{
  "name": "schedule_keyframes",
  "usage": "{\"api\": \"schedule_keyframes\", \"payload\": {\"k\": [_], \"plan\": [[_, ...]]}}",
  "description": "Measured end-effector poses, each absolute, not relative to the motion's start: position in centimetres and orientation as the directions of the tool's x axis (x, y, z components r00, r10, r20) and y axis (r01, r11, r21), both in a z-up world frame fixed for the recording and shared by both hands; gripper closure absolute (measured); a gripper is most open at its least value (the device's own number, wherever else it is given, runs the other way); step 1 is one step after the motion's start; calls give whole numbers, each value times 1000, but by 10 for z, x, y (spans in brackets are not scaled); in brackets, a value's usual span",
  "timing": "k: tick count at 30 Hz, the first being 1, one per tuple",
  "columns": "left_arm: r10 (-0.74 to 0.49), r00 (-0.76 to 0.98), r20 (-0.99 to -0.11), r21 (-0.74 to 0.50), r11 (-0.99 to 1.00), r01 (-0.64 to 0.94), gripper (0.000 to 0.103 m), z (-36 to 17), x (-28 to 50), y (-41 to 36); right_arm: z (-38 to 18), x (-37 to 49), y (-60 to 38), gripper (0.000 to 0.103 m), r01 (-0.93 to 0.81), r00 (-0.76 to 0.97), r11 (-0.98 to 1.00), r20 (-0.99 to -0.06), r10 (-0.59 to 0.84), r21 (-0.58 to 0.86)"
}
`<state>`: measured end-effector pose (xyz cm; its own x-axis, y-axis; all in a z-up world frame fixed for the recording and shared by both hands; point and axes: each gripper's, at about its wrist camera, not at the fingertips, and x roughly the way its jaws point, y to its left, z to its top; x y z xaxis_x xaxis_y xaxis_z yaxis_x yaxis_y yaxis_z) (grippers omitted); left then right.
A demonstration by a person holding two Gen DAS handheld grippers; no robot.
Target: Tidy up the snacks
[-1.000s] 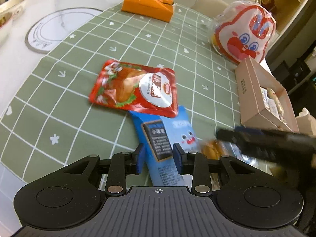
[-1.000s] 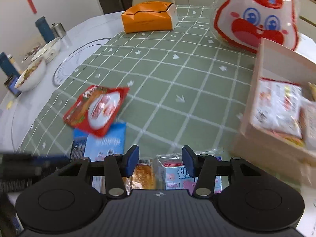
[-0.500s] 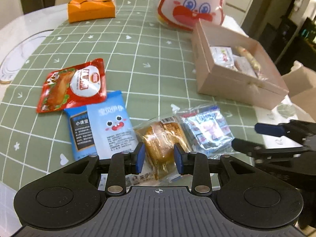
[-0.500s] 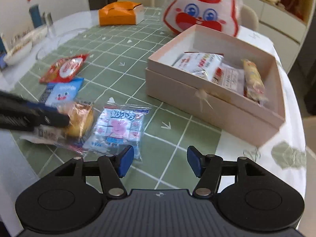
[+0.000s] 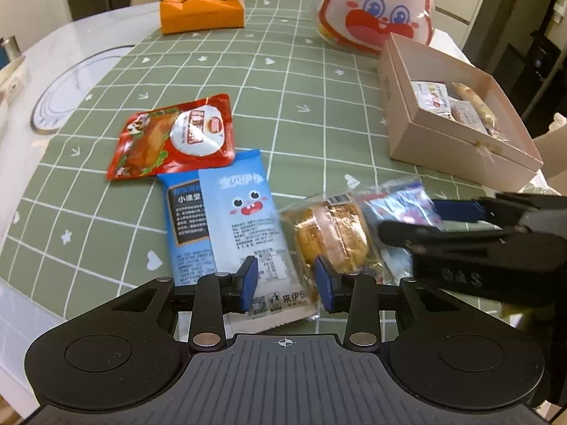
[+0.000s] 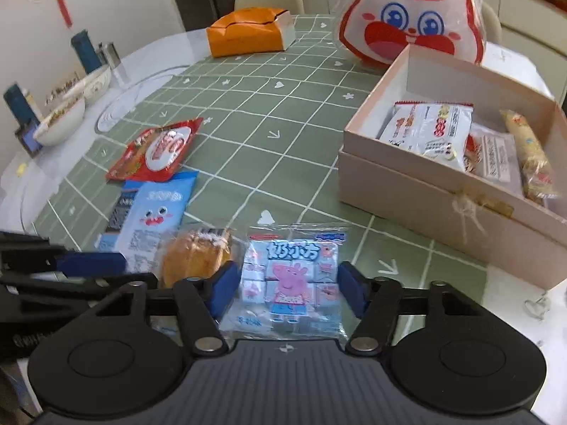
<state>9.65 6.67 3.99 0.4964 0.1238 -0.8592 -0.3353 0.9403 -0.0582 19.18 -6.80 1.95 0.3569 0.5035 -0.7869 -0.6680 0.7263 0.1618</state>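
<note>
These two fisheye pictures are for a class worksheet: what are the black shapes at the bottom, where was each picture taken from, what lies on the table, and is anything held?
No robot: a person holds a two-finger tool in each hand, with a camera on each. The left tool and right tool appear at the bottom of their own views. On the green checked tablecloth lie a red foil pouch, a blue cartoon-face packet, a clear-wrapped golden cake and a clear cartoon-pig candy bag, beside a pale pink cardboard box holding snacks. Both tools have just opened wider; neither grips anything.
</note>
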Motion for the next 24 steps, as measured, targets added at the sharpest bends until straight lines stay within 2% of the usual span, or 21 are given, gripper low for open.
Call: {"api": "schedule_keyframes", "payload": {"k": [6,12,16,20,24], "plan": [[102,506,-857,-81,942,-327,63,41,100,60,18,171,-116,44,-609,463,791,-783,414,58],[85,536,-840,-115,938,-328,63,48,109,51,15,165,-148,43,-528,470,843,-790,393,106],[115,509,-853,-52,952,-302,63,41,121,37,11,164,-150,40,-516,477,849,-786,393,111],[181,499,-848,32,956,-293,56,34,126,27,10,163,-145,37,-517,486,851,-788,378,90],[186,495,-849,39,956,-291,53,32,126,27,8,159,-141,32,-515,506,854,-778,371,72]]}}
